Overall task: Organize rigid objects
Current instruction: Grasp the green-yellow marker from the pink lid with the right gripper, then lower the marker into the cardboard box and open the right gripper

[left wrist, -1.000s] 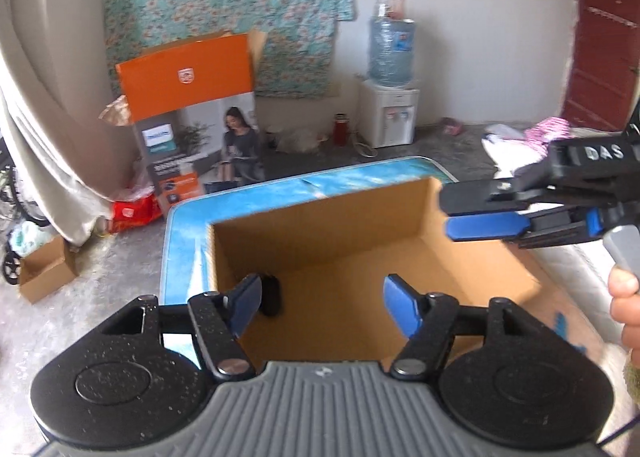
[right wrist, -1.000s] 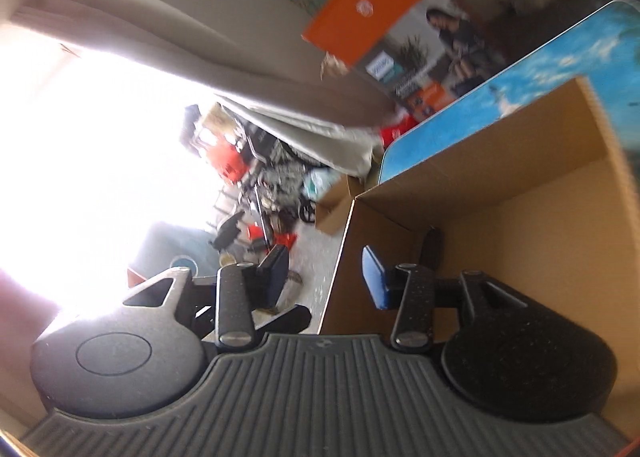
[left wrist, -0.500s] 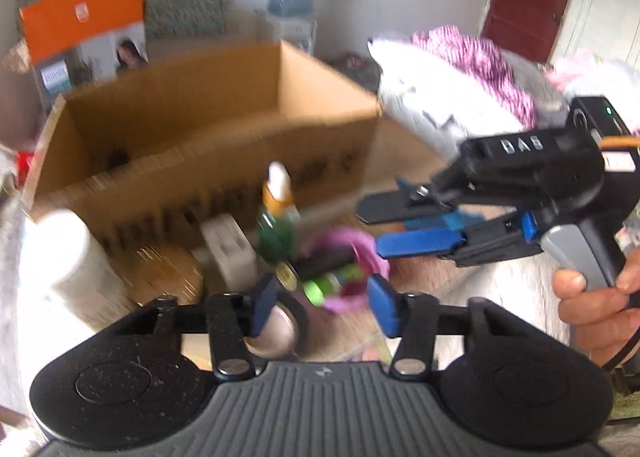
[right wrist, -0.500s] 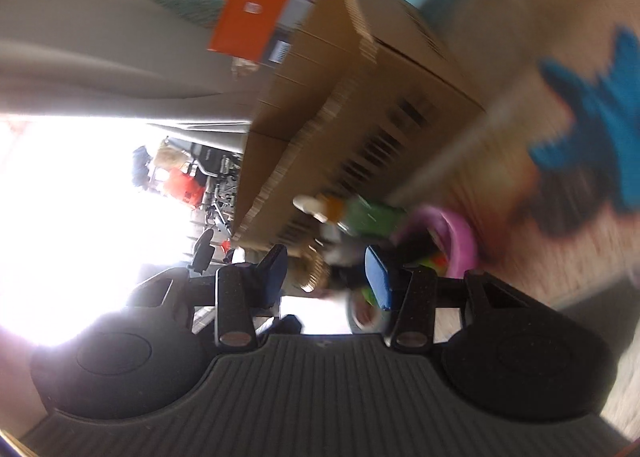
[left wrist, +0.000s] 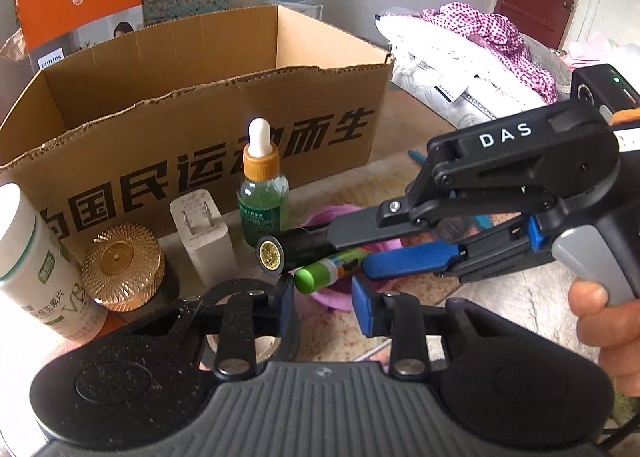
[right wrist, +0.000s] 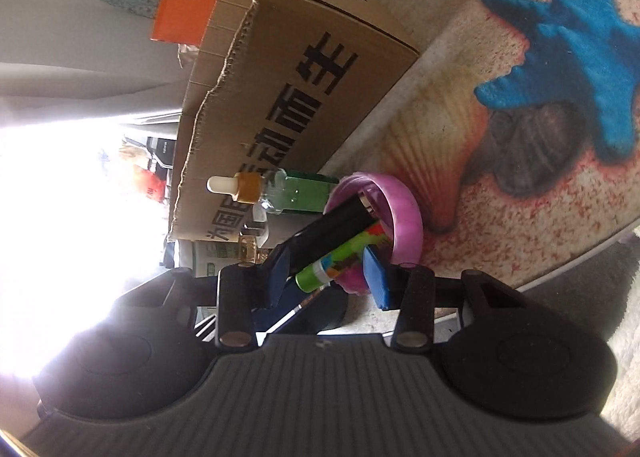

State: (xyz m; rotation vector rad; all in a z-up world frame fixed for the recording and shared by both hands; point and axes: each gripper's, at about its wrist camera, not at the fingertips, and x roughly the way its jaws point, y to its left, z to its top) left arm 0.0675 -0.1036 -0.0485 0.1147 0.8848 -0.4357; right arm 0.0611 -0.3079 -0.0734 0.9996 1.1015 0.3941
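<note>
I see the cardboard box (left wrist: pixel 208 105) standing open at the far side, black print on its near wall. Before it stand a green dropper bottle (left wrist: pixel 262 193), a white charger (left wrist: pixel 204 237), a gold-lidded jar (left wrist: pixel 122 265) and a white bottle (left wrist: pixel 32 265). A black tube (left wrist: pixel 288 251) and green stick (left wrist: pixel 330 269) lean out of a pink cup (right wrist: pixel 400 217).

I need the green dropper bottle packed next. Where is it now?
In the left wrist view, the dropper bottle stands upright against the cardboard box, between the white charger and the pink bowl.

Left tool (left wrist: pixel 322 307) angled down, jaws just closing, nothing gripped, right tool (right wrist: pixel 326 277) rolled sideways, jaws apart
</note>
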